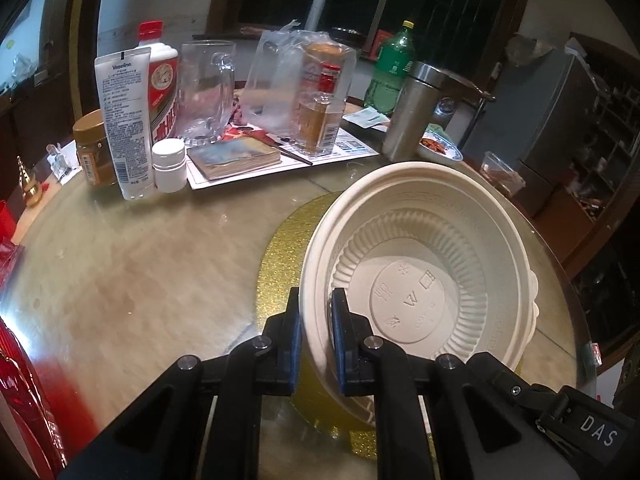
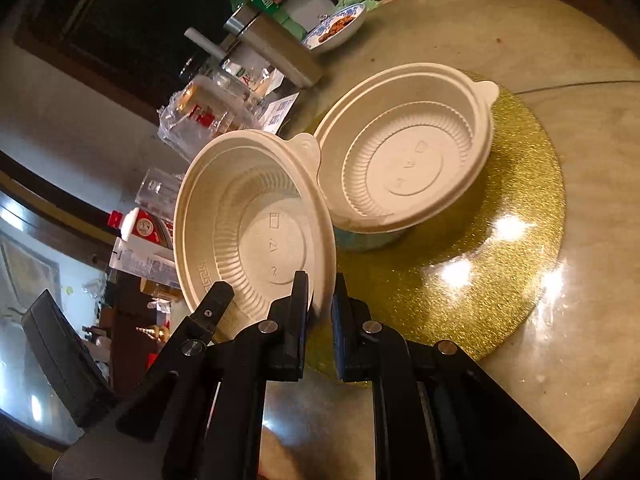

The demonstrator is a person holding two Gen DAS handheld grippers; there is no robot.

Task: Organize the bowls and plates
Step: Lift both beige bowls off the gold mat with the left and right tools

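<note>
In the left wrist view my left gripper (image 1: 316,320) is shut on the near rim of a cream disposable bowl (image 1: 424,272), which is tilted above a gold glitter mat (image 1: 280,264). In the right wrist view my right gripper (image 2: 322,300) is shut on the rim of a cream disposable bowl (image 2: 248,232), held tilted at the mat's edge. A second cream bowl (image 2: 408,160) sits beside it over the gold mat (image 2: 500,220), its rim close to the held bowl's tab. The tip of the other gripper (image 2: 218,300) reaches in at the held bowl's left rim.
The round glass-topped table (image 1: 120,260) carries clutter at the back: a Vaseline tube (image 1: 122,120), a white pill bottle (image 1: 169,164), a glass mug (image 1: 206,88), a bagged bottle (image 1: 316,92), a green bottle (image 1: 392,68), a steel flask (image 1: 408,112) and a blue-patterned food dish (image 2: 336,26).
</note>
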